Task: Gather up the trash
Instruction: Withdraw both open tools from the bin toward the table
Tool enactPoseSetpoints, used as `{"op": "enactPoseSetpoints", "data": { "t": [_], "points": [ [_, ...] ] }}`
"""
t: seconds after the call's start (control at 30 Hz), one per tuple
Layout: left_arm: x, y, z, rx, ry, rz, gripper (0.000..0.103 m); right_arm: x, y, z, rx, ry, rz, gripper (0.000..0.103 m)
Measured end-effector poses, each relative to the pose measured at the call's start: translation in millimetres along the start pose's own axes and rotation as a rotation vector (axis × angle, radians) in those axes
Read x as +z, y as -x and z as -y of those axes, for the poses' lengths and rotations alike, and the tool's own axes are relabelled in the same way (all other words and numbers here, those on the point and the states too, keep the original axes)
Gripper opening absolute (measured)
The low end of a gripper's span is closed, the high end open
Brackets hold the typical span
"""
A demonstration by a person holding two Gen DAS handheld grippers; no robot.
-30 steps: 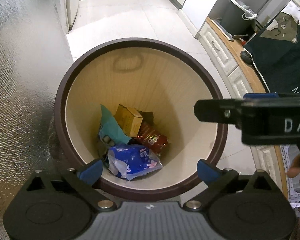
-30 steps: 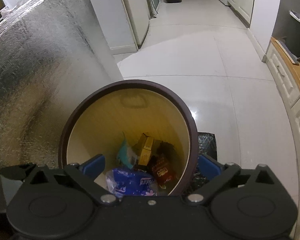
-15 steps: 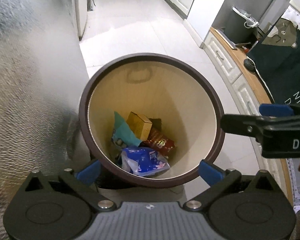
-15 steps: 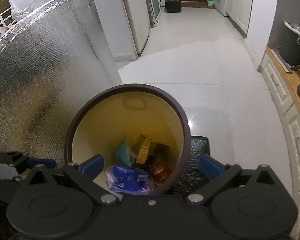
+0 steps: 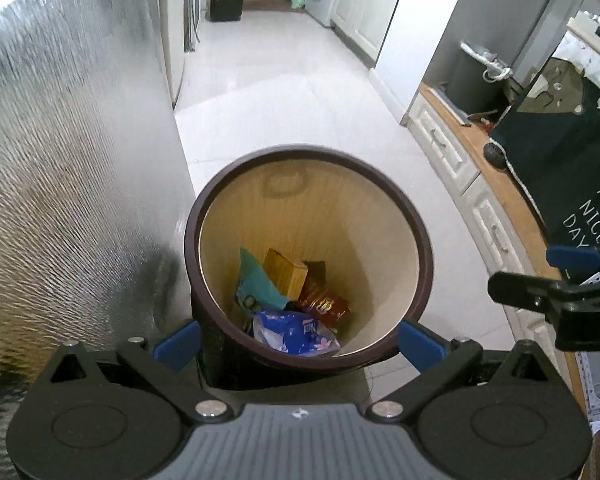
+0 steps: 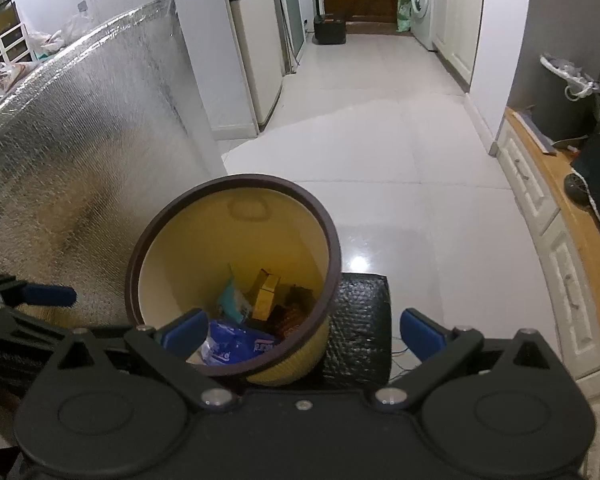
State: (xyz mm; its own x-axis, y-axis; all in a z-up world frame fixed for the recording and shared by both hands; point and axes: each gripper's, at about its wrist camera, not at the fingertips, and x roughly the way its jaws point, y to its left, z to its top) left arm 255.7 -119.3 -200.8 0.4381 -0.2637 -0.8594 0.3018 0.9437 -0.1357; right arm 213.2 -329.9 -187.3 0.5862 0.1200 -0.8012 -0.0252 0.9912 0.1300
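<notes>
A round bin with a dark brown rim [image 5: 416,232] [image 6: 332,248] and pale inside stands on the white floor. In it lie a blue wrapper [image 5: 296,332] [image 6: 236,344], a teal packet [image 5: 256,284] [image 6: 230,298], a yellow box [image 5: 286,272] [image 6: 266,292] and a red snack bag [image 5: 324,302] [image 6: 290,320]. My left gripper [image 5: 298,342] hangs above the bin's near edge, open and empty. My right gripper [image 6: 302,330] is open and empty too, above the bin's near right side. Each gripper shows in the other's view: the right gripper [image 5: 556,296], the left gripper [image 6: 32,296].
A silver foil-covered panel [image 5: 68,168] [image 6: 84,152] rises close on the left. A black textured block [image 6: 360,328] sits against the bin's right side. White drawers under a wooden counter [image 5: 496,184] [image 6: 556,208] run along the right. The tiled floor [image 6: 364,136] stretches ahead to a washing machine [image 6: 422,4].
Both grippers have pulled up and back from the bin, which looks smaller and lower in both views. Its contents have not shifted. Both stay open.
</notes>
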Motion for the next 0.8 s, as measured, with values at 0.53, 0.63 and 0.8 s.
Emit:
{"op": "enactPoseSetpoints", "data": {
  "t": [0.53, 0.63, 0.8],
  "points": [
    [10.5, 103.7, 11.6, -0.033, -0.064, 0.254, 0.103, -6.9, 85.8, 6.1, -0.02, 0.003, 0.184, 0.103],
    [16.5, 126.7, 7.7, -0.02, -0.07, 0.314, 0.103, 0.0, 103.2, 2.0, -0.017, 0.014, 0.236, 0.103],
    [28.6, 162.2, -7.8, 0.033, -0.083, 0.408, 0.103, 22.0, 130.6, -14.2, 0.009, 0.05, 0.329, 0.103]
  ]
}}
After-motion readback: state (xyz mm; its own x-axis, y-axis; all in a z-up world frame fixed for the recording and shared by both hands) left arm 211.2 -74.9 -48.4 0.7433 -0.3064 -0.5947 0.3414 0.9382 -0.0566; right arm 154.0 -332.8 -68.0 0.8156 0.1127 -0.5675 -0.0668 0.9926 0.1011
